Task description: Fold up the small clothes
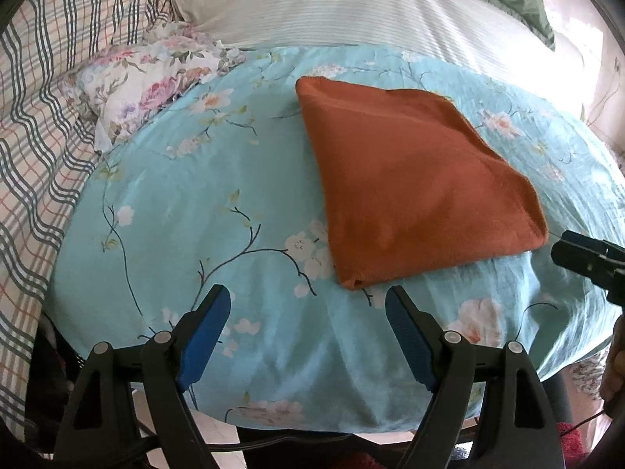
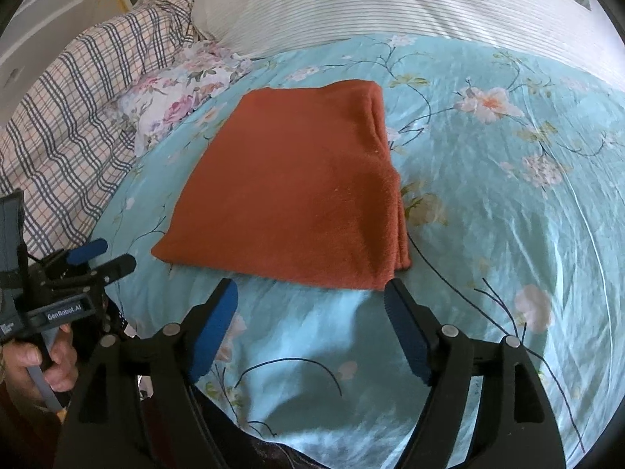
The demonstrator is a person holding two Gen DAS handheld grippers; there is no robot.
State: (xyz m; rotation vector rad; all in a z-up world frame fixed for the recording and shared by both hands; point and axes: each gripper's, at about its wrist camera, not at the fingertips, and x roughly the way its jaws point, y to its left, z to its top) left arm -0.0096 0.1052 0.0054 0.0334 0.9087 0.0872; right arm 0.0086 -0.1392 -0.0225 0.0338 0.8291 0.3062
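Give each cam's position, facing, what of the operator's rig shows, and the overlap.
Left wrist: on the left hand-held gripper, looking down across the bed at the folded orange cloth; own open fingers low, right hand-held gripper's tip at the right edge.
Right wrist: on the right hand-held gripper, nearer the cloth; left hand at lower left.
Shared: cloth, blue floral sheet, plaid bedding.

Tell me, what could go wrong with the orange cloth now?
1. The cloth is folded, with stacked layers at its right edge; a bump from the right gripper, whose open jaws sit right at its near edge, could undo it.
2. The bedsheet is soft and wrinkled, so the stack might sag or slide.
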